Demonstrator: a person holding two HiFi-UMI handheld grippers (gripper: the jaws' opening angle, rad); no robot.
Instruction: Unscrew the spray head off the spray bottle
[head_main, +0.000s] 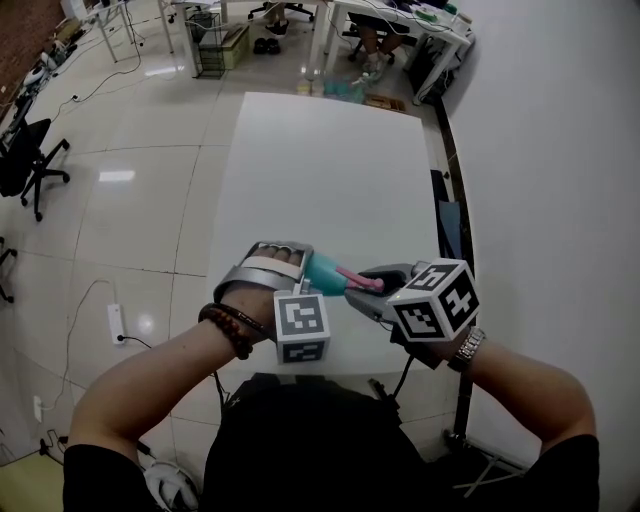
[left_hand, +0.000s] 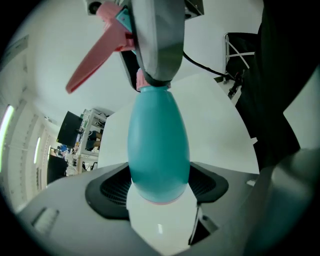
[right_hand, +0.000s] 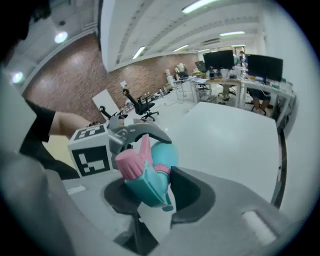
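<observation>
The spray bottle (left_hand: 159, 145), teal and egg-shaped, lies roughly level in the air above the near end of the white table (head_main: 320, 160), resting on nothing but the two tools. Its spray head (right_hand: 145, 182) sits on the neck, and I see a pink collar right where the head meets the body. The pink trigger (left_hand: 92, 60) sticks out to one side and the pink nozzle (right_hand: 126, 164) faces the right gripper camera.

My left tongs (left_hand: 159, 192) are spread wide and pinching the fat bottom end of the bottle. Its rounded base is seated between the two dark pads. My right tongs (right_hand: 150, 192) are closed partway on the spray head. One dark pad presses against the collar side, and the teal housing fills the gap between the pads.

In the head view the two tools meet nose to nose, the left marker cube (head_main: 302, 327) beside the right marker cube (head_main: 435, 298). The left wrist wears a beaded bracelet (head_main: 228, 328) and the right wrist a wristwatch (head_main: 467, 350).

Further out, a black office chair (head_main: 30, 160) stands on the glossy floor at the left, and white desks (head_main: 400, 20) line the far end of the room.
</observation>
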